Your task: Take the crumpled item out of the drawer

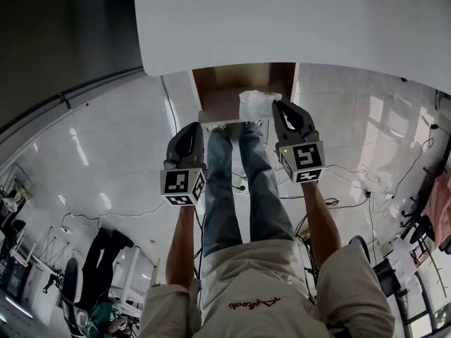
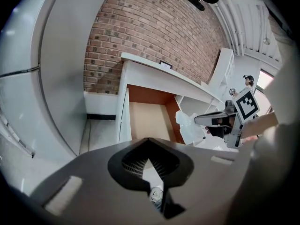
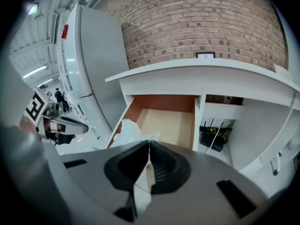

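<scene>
The drawer [image 1: 222, 97] stands pulled out under the white counter, its tan bottom [image 3: 171, 123] bare. The crumpled item [image 1: 258, 105], a white crinkled wad, hangs at the drawer's front right corner. My right gripper [image 1: 277, 108] is shut on it, and white material shows pinched between its jaws [image 3: 140, 184]. In the left gripper view the wad [image 2: 189, 125] hangs from the right gripper [image 2: 206, 120] beside the drawer [image 2: 146, 121]. My left gripper [image 1: 192, 134] is to the left of the drawer front, shut, with nothing in it.
The white counter [image 1: 282, 20] overhangs the drawer. An open compartment with a black device and cables [image 3: 213, 137] lies right of the drawer. A tall white fridge [image 3: 89, 64] stands at the left against the brick wall. Cables trail over the tiled floor [image 1: 352, 174]. Another person [image 1: 99, 259] is behind.
</scene>
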### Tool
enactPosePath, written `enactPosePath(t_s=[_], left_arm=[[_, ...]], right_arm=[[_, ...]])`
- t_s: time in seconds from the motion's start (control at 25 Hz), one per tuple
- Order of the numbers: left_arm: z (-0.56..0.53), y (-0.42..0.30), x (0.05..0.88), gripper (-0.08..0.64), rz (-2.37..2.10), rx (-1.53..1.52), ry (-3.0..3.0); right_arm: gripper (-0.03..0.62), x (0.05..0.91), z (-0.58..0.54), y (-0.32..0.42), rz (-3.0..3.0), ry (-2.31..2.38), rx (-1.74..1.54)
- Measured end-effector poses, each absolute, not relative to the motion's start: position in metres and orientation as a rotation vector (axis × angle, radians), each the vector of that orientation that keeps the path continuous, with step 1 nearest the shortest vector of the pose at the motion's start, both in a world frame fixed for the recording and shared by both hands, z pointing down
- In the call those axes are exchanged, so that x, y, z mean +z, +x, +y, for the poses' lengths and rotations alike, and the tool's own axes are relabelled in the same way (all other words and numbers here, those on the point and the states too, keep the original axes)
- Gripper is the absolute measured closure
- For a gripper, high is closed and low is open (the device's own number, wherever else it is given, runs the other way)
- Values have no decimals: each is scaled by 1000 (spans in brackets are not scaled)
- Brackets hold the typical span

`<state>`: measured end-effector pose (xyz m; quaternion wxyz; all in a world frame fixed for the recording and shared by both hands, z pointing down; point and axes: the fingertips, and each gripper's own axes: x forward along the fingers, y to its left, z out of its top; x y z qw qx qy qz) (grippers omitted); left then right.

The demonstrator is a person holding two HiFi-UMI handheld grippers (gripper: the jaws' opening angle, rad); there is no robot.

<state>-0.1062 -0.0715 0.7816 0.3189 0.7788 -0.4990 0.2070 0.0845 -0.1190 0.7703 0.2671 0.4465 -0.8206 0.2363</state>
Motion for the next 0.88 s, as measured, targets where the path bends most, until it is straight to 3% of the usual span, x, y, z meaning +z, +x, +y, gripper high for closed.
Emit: enactPosePath(t_s=[0.88], left_arm=[[-119,-119,630,551,-1424,431,2190]], right_arm=[[575,593,-165,85,-2335,1351,429]])
